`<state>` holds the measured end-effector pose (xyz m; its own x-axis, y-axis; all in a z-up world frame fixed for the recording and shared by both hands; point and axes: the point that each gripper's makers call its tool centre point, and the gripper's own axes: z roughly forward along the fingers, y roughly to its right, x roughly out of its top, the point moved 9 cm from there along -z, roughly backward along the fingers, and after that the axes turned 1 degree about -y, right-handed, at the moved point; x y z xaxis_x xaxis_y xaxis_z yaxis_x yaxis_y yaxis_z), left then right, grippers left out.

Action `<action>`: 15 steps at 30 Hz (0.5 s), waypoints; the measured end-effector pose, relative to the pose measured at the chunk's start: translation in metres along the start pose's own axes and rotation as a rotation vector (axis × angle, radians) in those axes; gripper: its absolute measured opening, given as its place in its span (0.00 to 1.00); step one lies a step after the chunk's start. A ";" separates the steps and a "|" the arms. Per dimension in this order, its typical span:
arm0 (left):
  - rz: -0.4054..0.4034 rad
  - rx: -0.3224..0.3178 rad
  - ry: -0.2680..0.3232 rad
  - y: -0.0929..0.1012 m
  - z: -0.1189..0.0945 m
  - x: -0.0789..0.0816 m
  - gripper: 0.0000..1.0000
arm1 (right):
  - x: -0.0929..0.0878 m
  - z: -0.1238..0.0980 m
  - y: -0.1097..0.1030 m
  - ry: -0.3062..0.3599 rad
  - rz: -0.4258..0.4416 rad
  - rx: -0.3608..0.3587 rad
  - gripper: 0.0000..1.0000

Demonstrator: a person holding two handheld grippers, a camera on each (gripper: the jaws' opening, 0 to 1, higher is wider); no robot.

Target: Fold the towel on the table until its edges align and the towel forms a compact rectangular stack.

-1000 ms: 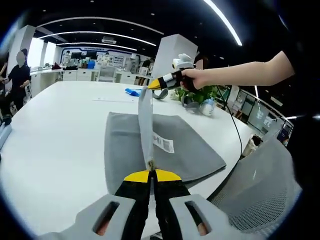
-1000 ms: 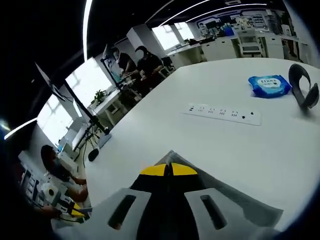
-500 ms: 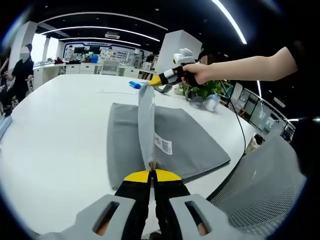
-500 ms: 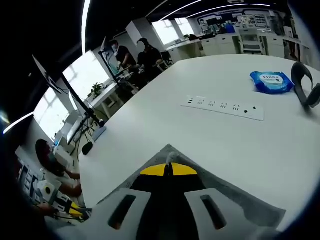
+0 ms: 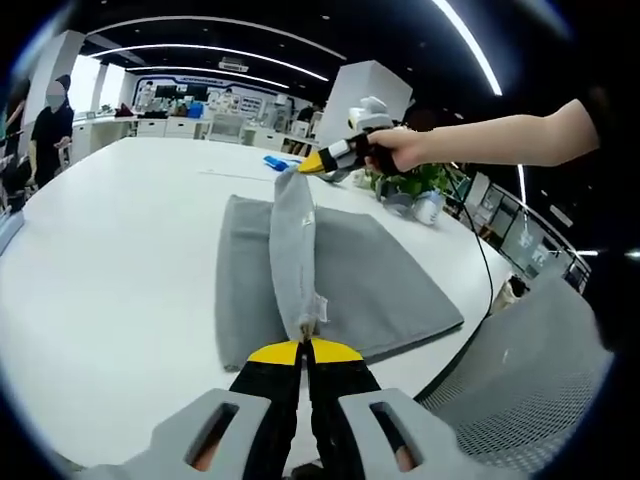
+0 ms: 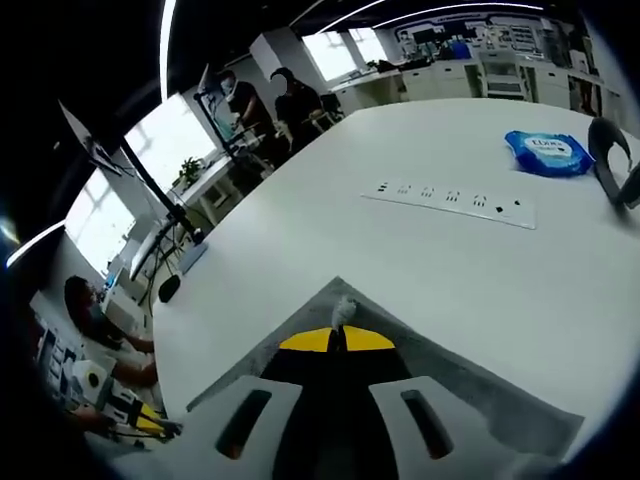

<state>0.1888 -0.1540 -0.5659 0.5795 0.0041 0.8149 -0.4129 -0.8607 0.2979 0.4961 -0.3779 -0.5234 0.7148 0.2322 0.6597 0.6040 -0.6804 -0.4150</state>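
Observation:
A grey towel [image 5: 360, 285] lies folded on the white table [image 5: 110, 270]. One edge of it is lifted into a taut ridge [image 5: 293, 250] strung between both grippers. My left gripper [image 5: 304, 347] is shut on the near end of that ridge. The right gripper [image 5: 308, 168], held by a hand at the far end, is shut on the other corner. In the right gripper view my right gripper [image 6: 336, 338] is shut with a small tuft of the towel [image 6: 343, 311] poking out past its tips, and grey cloth [image 6: 480, 385] spreads below it.
A white power strip [image 6: 452, 202], a blue wipes pack [image 6: 552, 152] and a dark strap-like object [image 6: 612, 160] lie on the far table. A mesh chair back [image 5: 510, 380] stands at the near right edge. A plant [image 5: 415, 190] sits beyond the towel. People sit at desks far off.
Both grippers have carried the lifted towel edge a little lower and sideways; the white label on the towel is now hidden under the ridge. Both grips are unchanged.

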 end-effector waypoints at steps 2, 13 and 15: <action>-0.002 0.009 -0.004 -0.001 0.000 -0.001 0.02 | -0.001 0.002 0.000 -0.004 0.000 -0.002 0.00; -0.006 0.039 -0.026 -0.005 0.001 -0.006 0.02 | -0.002 0.006 -0.001 -0.004 0.016 0.001 0.00; -0.005 0.047 -0.033 -0.007 0.002 -0.007 0.02 | -0.002 0.007 0.000 0.003 0.027 0.009 0.00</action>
<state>0.1886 -0.1490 -0.5745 0.6048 -0.0073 0.7964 -0.3765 -0.8838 0.2778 0.4973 -0.3730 -0.5288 0.7300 0.2114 0.6500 0.5875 -0.6801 -0.4385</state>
